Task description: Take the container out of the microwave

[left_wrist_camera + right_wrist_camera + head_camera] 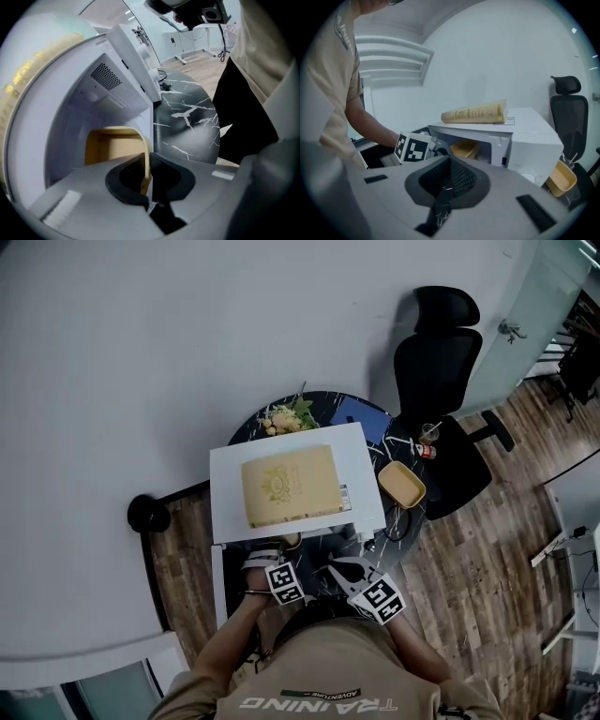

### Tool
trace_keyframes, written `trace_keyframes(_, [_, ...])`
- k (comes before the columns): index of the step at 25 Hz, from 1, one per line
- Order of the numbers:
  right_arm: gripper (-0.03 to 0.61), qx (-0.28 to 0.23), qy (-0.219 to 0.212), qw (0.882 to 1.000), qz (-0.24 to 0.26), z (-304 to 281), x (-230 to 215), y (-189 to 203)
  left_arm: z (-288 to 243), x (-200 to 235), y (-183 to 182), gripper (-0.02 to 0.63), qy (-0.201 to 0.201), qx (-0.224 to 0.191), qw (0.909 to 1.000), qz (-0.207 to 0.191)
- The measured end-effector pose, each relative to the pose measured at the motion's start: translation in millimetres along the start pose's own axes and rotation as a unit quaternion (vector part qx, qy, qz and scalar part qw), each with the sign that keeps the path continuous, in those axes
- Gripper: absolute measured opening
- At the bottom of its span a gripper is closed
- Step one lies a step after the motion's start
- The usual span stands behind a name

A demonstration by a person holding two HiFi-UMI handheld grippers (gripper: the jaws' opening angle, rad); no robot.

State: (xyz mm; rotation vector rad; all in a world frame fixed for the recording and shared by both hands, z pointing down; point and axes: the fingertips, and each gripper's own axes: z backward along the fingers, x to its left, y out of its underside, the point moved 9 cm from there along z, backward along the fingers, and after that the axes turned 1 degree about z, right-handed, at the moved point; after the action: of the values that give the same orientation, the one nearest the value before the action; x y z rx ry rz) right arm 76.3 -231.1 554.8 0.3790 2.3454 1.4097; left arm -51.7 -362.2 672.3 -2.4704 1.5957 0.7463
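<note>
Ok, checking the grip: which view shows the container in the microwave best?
Left gripper view: the container sits close, its rim pinched between the left gripper's jaws. Right gripper view shows it small and distant; head view, only a sliver.

Glossy marbled tabletop (187,126); matt plastic container (112,145).

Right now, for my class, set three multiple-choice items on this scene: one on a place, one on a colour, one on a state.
1. Where does the book lie? A on the chair; B on top of the microwave; C on the floor.
2. What colour is the container inside the microwave? A yellow; B blue; C red.
3. The left gripper is: A open and empty; B shut on the container's rim; C shut on the book.
Key: B, it rests on the white top; A, it shows yellow in the open cavity; B, the rim stands pinched between the jaws.
</note>
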Motion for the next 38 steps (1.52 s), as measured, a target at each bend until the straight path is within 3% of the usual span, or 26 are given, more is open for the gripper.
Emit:
trace_keyframes(7, [0.008,0.0,0.022,1.0,-0.005,11,16,16,15,-23,0,0.021,-0.004,-0.007,1.0,0.006])
trace_keyframes(17, [0.008,-0.021,-0.051,0.998,0.031,68,39,40,64,-121,-38,0.021,0.006,0.026,0.9958,0.087])
trace_keyframes(27, [0.008,-0.041,-0.109,0.992,0.041,144,59,90,116,-214,-94,0.021,-0.017,0.047,0.9858,0.16])
trace_keyframes(35, [0.008,-0.029,-0.134,0.99,0.038,174,89,115,120,-244,-108,0.021,-0.033,0.026,0.9945,0.095])
trace_keyframes(38, [0.008,-0.029,-0.126,0.99,0.05,183,98,113,122,-243,-107,0.021,-0.041,0.024,0.9944,0.095])
